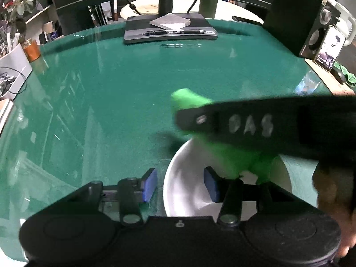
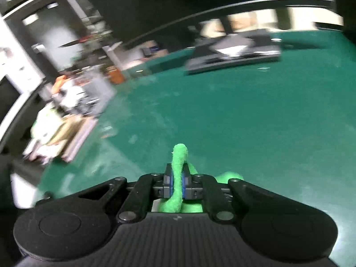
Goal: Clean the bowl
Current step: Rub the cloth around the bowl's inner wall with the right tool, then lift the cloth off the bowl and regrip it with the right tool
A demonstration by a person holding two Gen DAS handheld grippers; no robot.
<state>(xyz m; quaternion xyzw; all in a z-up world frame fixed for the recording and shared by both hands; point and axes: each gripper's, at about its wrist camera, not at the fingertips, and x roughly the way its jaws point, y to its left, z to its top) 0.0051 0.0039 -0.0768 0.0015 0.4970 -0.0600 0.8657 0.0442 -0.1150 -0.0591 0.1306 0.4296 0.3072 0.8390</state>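
Note:
In the left wrist view a white bowl sits on the green table mat, close in front of my left gripper. Its jaws stand apart astride the bowl's left rim. One blue pad is outside with a gap to the rim, and the other is inside the bowl. My right gripper reaches in from the right above the bowl, shut on a bright green cloth that hangs into the bowl. In the blurred right wrist view the green cloth is pinched in the right gripper; the bowl is hidden there.
A monitor stand base with a note pad and pens stands at the back of the mat. A speaker and a phone are at the back right. An orange roll and clutter sit at the left. A hand holds the right gripper.

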